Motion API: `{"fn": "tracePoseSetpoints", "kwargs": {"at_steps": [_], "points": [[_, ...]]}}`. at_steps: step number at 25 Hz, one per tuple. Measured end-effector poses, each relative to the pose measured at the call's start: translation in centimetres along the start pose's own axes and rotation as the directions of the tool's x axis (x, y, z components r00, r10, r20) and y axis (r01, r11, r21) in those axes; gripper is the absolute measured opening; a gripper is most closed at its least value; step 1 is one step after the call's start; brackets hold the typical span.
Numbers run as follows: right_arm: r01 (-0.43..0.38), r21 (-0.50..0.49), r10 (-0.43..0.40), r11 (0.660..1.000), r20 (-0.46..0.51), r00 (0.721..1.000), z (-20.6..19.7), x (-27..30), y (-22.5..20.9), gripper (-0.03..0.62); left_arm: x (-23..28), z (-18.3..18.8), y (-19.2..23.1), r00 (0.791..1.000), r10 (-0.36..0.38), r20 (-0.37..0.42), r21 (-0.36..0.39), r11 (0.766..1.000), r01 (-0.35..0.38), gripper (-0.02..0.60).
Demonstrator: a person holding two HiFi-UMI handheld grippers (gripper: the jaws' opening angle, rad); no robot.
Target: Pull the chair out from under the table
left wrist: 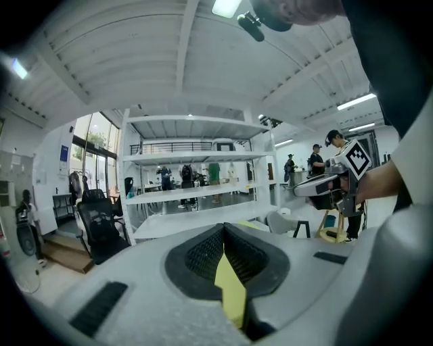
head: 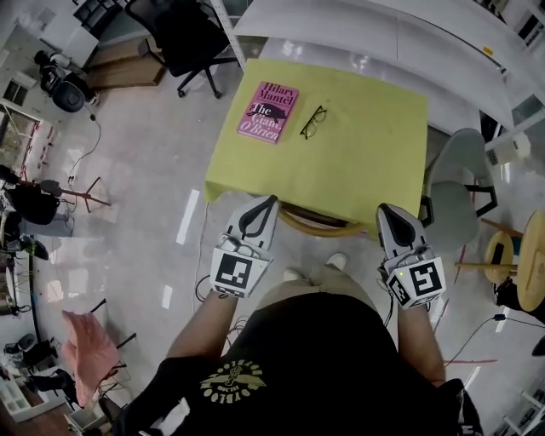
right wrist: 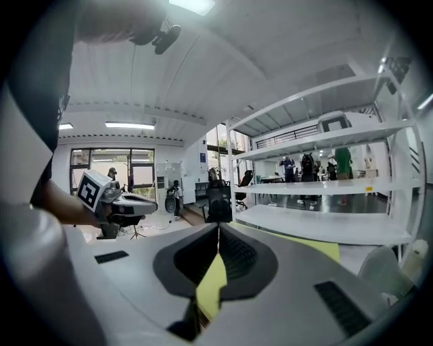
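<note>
The chair sits pushed in under a table covered by a yellow cloth (head: 358, 162); only its curved wooden back rail (head: 317, 226) shows at the table's near edge. In the head view my left gripper (head: 272, 201) hovers just left of the rail, its tip at the cloth's edge. My right gripper (head: 384, 209) hovers just right of the rail. Both are shut with nothing between the jaws, and neither touches the rail. The left gripper view shows its shut jaws (left wrist: 223, 228) over the yellow cloth; the right gripper view shows the same (right wrist: 218, 228). The seat and legs are hidden.
A pink book (head: 268, 111) and black glasses (head: 312, 121) lie on the table. A grey chair (head: 456, 192) and round wooden stools (head: 532, 255) stand at the right. A black office chair (head: 183, 38) and white shelving (head: 383, 25) stand beyond. My shoes (head: 336, 261) stand near the chair.
</note>
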State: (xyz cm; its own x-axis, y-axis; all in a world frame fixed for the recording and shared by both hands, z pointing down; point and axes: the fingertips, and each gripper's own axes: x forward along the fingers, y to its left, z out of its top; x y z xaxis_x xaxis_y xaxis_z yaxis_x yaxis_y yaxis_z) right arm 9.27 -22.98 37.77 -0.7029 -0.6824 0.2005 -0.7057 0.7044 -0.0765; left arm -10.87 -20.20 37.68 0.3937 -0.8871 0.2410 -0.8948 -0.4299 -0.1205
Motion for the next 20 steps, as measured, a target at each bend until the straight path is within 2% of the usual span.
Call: {"fn": "tracePoseSetpoints", "kwargs": {"at_steps": [7, 10, 13, 16, 20], "points": [[-0.067, -0.013, 0.067, 0.998, -0.007, 0.998, -0.3, 1.8, -2.3, 0.013, 2.4, 0.5, -0.3, 0.998, 0.057, -0.034, 0.005, 0.998, -0.056, 0.016], [-0.086, -0.016, 0.087, 0.996, 0.008, 0.996, -0.3, 2.3, -3.4, 0.014, 3.1, 0.8, -0.6, 0.997, 0.068, -0.042, 0.009, 0.998, -0.067, 0.087], [-0.094, -0.012, 0.094, 0.996, 0.02, 0.995, 0.0, 2.7, -3.9, 0.014, 3.2, 0.6, -0.4, 0.995, 0.081, -0.06, 0.003, 0.997, -0.081, 0.095], [-0.08, -0.017, 0.081, 0.997, 0.033, 0.996, 0.3, 2.7, -4.5, 0.018, 3.7, 0.0, -0.6, 0.995, 0.059, -0.079, -0.008, 0.998, -0.06, 0.12], [-0.066, 0.007, 0.066, 0.998, 0.028, 0.997, -0.1, 2.6, -4.3, 0.096, 4.2, -0.5, -0.2, 0.996, 0.004, -0.094, 0.008, 1.0, -0.003, 0.153]]}}
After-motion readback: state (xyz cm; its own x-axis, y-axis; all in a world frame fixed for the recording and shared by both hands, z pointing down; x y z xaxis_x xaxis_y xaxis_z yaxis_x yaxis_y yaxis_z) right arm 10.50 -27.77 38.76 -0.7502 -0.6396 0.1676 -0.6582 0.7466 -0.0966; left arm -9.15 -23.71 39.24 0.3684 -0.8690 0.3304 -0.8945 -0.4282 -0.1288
